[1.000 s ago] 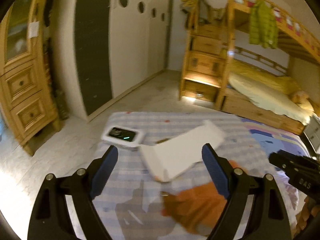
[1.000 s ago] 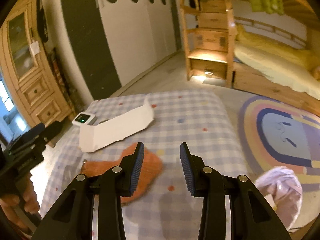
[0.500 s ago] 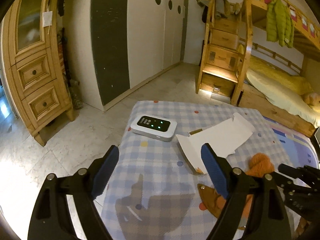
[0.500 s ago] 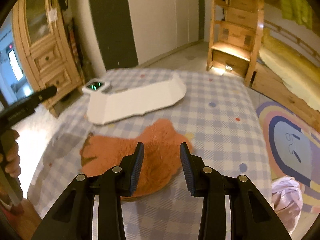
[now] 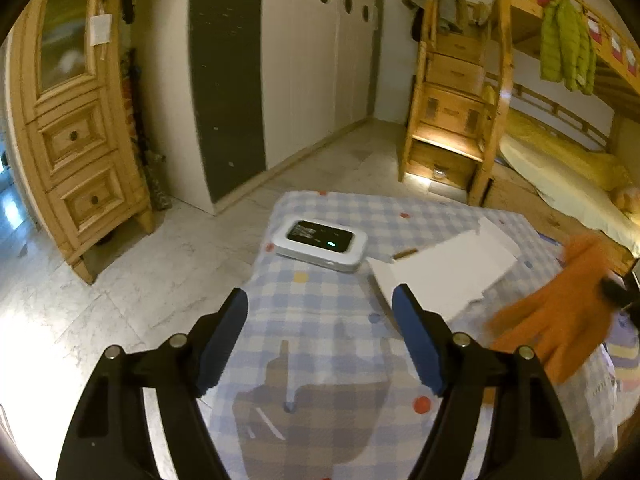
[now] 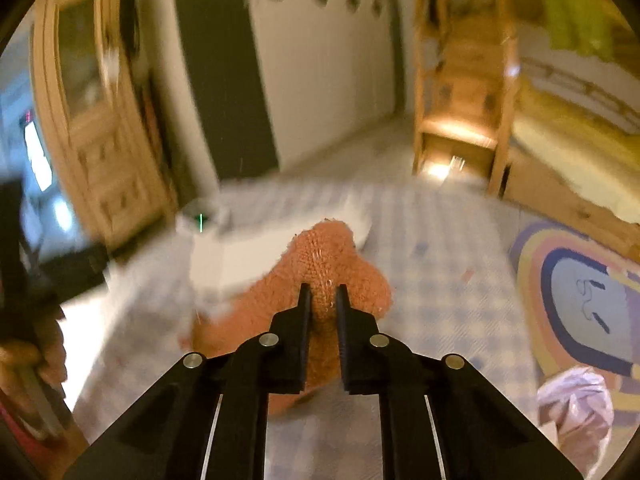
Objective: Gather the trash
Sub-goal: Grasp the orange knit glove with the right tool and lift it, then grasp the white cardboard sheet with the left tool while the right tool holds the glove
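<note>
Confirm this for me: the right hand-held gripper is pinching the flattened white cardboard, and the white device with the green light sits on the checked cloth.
Not quite. The right hand-held gripper is closing on the orange fuzzy cloth, as the right wrist view shows, not on the flattened white cardboard, which lies free. The white device with the green light does sit on the checked cloth.

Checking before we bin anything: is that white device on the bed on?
On: the white device shows a green light on its dark screen.

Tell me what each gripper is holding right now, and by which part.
Right gripper is closing on a bunched fold of the orange fuzzy cloth. Left gripper holds nothing.
</note>
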The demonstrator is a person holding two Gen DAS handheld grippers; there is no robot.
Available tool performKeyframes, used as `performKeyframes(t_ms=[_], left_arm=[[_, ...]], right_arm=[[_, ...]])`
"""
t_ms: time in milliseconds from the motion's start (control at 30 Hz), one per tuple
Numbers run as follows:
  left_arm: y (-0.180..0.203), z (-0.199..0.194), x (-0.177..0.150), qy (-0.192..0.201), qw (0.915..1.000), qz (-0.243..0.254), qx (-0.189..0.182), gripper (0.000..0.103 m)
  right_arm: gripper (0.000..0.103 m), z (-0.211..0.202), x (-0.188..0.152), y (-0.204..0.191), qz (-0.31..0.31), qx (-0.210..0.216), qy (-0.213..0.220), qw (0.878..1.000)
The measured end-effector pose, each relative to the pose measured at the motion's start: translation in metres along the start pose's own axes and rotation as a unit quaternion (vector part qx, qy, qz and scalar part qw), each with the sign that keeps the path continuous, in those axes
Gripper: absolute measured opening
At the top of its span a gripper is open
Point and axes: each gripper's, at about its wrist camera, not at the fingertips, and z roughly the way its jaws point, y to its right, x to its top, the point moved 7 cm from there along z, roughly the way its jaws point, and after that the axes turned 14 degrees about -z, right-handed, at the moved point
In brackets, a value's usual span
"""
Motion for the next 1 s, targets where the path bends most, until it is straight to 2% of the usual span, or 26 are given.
performKeyframes(t_ms=[100,267,500,633,733,900,967,1000], left_arm=[[-0.006,0.0,0.005,0.007,0.9999,-0.012,0.004,0.069],[-0.003,0.006,0.002,-0.015,0.9992,-0.034,-0.015,0.066],[0.027,0.027,-0.016,-0.055,0.9978,-0.018,-0.032,0.064],[0.044,0.049,-0.028,-0.079,0.9967,0.003,-0.018,0.063],[0.049,0.066,-0.033,-0.097,0.9952,0.011,-0.005,0.057],[0.052,0.085,-0.04,-0.129,0.9915,-0.003,-0.018,0.055],[0.053,0.086,-0.041,-0.129,0.9915,0.003,-0.017,0.049],[0.054,0.085,-0.042,-0.131,0.9912,0.007,-0.019,0.039]], right_arm=[[0.012,-0.019,0.006,0.018,0.015,-0.032,0.039,0.999],[0.012,-0.029,0.007,0.038,0.059,-0.022,0.064,0.996],[0.013,-0.013,-0.001,0.042,0.07,-0.008,0.007,0.998],[0.013,-0.013,-0.002,0.037,0.06,-0.012,0.002,0.998],[0.013,-0.011,-0.006,0.036,0.058,-0.008,-0.003,0.998],[0.013,-0.008,-0.008,0.035,0.053,0.001,-0.009,0.999],[0.013,-0.008,-0.009,0.037,0.054,0.003,-0.009,0.998],[0.013,-0.008,-0.009,0.037,0.054,0.003,-0.01,0.998]])
